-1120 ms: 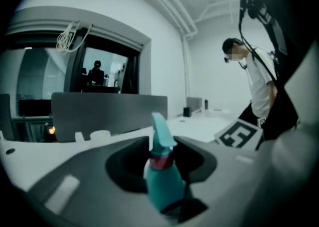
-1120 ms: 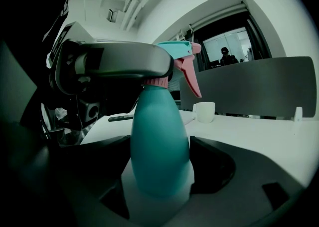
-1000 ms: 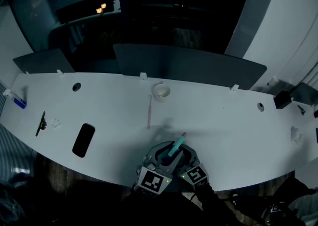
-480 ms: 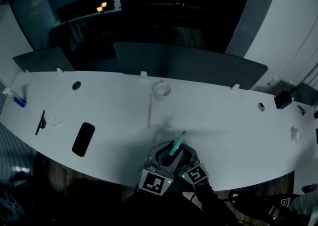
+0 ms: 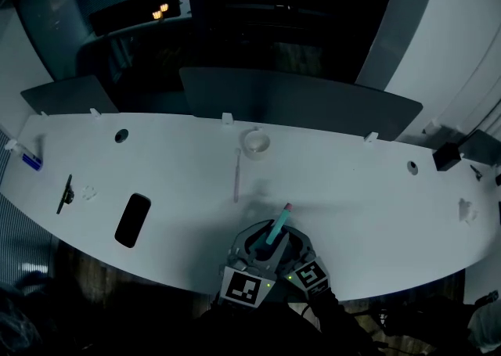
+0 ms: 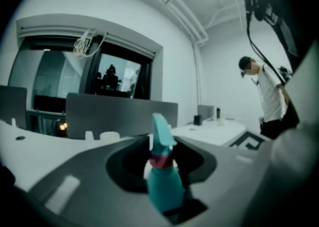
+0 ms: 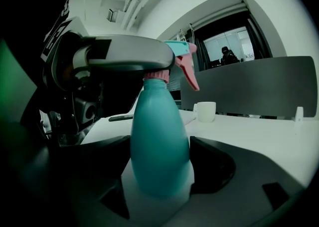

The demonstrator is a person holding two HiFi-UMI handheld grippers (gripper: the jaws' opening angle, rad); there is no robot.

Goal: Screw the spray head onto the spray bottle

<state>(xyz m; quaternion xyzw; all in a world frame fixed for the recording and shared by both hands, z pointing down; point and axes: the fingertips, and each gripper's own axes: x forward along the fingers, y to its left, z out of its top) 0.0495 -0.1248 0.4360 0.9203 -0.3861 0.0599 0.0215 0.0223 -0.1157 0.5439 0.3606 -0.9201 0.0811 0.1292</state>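
A teal spray bottle with a pink collar stands tilted above the near edge of the white table, between both grippers. In the right gripper view my right gripper is shut on the bottle's wide body, its dark jaws against both sides. My left gripper is shut on the teal spray head; in the right gripper view its grey jaw lies across the head just above the collar. The pink trigger sticks out beyond that jaw.
A white cup and a thin pink tube lie beyond the bottle. A black phone and a black clip are at the left. Dark partition panels line the far edge. A person stands at the right.
The spray head's tip has shifted very slightly in the head view as my left gripper turned a little. The right gripper and bottle body have stayed put.
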